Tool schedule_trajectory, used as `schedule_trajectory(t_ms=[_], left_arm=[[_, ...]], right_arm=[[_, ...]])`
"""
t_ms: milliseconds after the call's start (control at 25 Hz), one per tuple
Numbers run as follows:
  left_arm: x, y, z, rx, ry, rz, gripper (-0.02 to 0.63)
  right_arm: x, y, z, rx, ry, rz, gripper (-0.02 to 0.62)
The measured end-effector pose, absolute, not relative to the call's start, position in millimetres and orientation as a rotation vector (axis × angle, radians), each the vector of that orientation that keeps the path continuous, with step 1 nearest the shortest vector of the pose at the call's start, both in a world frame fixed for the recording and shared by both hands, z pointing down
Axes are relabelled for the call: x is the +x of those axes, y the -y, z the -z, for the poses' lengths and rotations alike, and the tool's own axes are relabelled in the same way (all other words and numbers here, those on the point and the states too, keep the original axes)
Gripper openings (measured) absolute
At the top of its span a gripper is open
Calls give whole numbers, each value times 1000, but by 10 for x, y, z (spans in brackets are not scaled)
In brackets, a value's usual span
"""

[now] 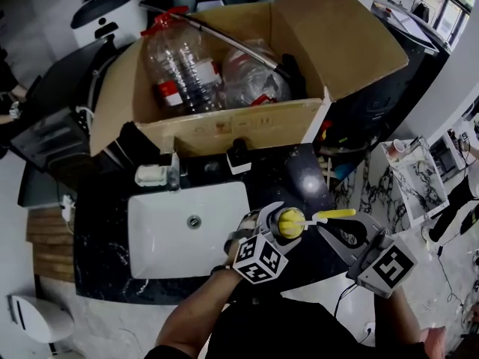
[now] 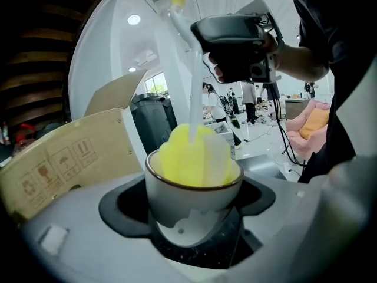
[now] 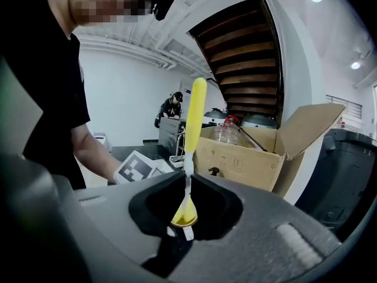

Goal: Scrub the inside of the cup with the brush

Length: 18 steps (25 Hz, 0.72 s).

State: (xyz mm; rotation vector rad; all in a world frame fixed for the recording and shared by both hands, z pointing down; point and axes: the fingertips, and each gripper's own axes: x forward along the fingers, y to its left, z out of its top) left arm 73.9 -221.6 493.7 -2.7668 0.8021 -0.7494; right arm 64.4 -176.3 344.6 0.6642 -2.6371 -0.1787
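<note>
Cup clamped in my left gripper, over the counter beside the sink. Right gripper pinches the brush handle, sponge head down inside. Looks mid-scrub; next needs twisting round the walls.

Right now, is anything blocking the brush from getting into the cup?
Nothing visible does. The yellow head of the brush already fills the mouth of the cup. The left tongs grip the cup; the right tongs grip the brush by its handle.
</note>
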Motion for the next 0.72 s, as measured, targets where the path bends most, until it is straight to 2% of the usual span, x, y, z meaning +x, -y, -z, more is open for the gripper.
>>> schedule_trajectory(t_ms=[440,720], left_arm=[[720,2233,-4893,-2790,-822,724,425],[774,2178,-4805,-2880,-808,648,426]], right_arm=[[732,1677,-3626,638,2684,-105,37],[751,1716,-3529,685,2866,-292,80]])
